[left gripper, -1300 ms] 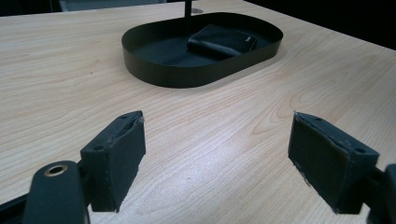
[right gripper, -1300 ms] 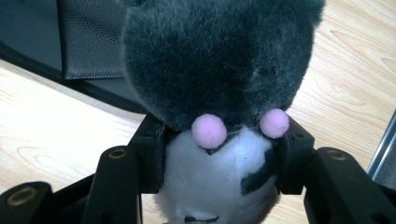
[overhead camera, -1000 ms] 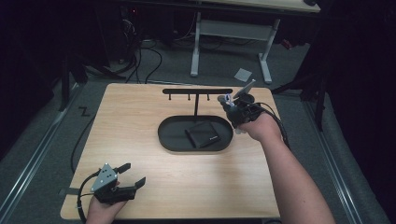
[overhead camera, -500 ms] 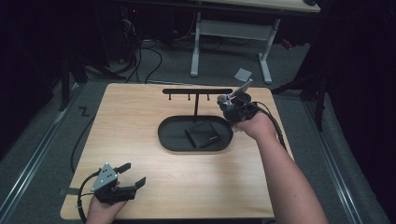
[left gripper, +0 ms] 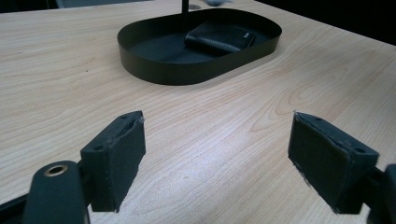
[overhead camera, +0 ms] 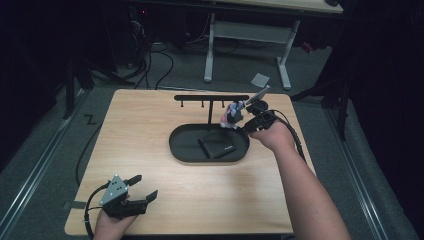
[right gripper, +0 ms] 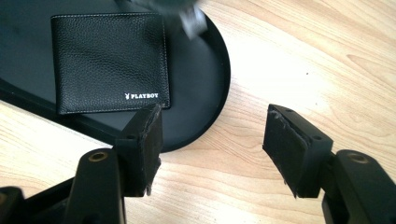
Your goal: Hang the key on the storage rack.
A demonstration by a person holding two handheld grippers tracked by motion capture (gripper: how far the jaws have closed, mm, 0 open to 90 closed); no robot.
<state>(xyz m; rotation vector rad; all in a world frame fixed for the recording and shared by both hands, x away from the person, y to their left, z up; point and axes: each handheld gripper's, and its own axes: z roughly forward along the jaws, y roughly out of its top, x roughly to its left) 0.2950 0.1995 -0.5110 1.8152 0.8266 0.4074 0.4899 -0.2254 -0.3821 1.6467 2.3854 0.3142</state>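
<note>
Below right gripper [right gripper: 212, 149]: tray [right gripper: 212, 98] rim, jaws wide apart, empty.
Wallet [right gripper: 109, 63]: in tray, ahead-left of jaws.
Left gripper [left gripper: 217, 161]: wide apart, empty.

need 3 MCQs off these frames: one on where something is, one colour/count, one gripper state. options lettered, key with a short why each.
1. Where does the black leather wallet lie?
A. On the bare wooden tabletop
B. Inside the black oval metal tray
C. Hung on the black T-shaped hook stand

2. How many wallets are in the tray?
A. One
B. Two
C. Three

3. How do the jaws of the left gripper stand?
A. Shut on the wallet
B. Shut on nothing
C. Open, with bare light wooden tabletop between them

Key: 1 B, the right gripper view shows the wallet flat on the tray's floor inside its rim. 2 A, the high view shows a single dark wallet in the tray. 3 C, the left gripper view shows both pads far apart with only wood grain between, well short of the tray.
</note>
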